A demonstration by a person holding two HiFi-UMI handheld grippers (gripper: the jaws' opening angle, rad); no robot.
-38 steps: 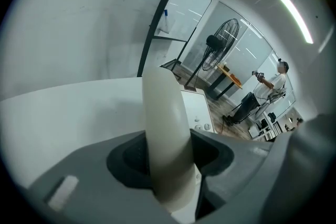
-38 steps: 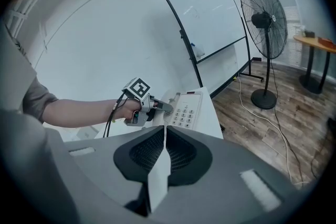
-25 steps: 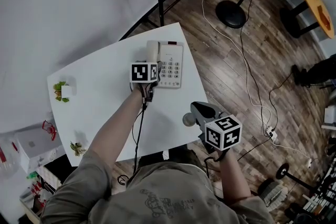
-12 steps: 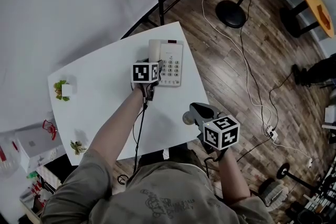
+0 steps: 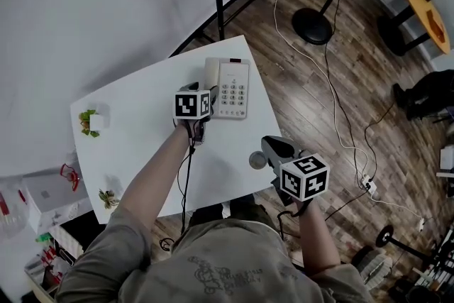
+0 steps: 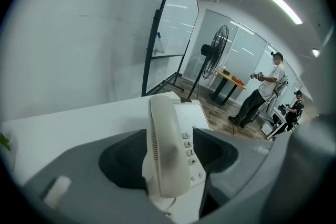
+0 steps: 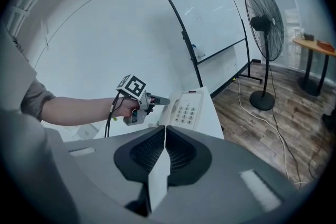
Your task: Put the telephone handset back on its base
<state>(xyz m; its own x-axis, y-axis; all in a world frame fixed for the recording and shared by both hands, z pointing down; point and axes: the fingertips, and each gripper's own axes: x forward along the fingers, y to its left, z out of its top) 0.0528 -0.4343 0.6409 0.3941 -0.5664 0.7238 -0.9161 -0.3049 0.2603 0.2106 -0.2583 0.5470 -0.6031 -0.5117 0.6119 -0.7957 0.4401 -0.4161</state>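
Head view, left arm (image 5: 159, 167) outstretched, left gripper (image 5: 201, 89) released astride handset (image 5: 211, 71), right gripper (image 7: 165, 136) fingers (image 7: 181, 153) clenched.

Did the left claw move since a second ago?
Yes, slightly. Judged against the telephone, the left claw has drawn back a bit toward the person, lower in the head view.

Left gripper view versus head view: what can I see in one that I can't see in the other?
Only the left gripper view shows two people standing far off, and the jaws standing apart on either side of the handset. Only the head view shows the right gripper, the wearer's arms and shirt. Both show the telephone on the white table, the fan and the orange table.
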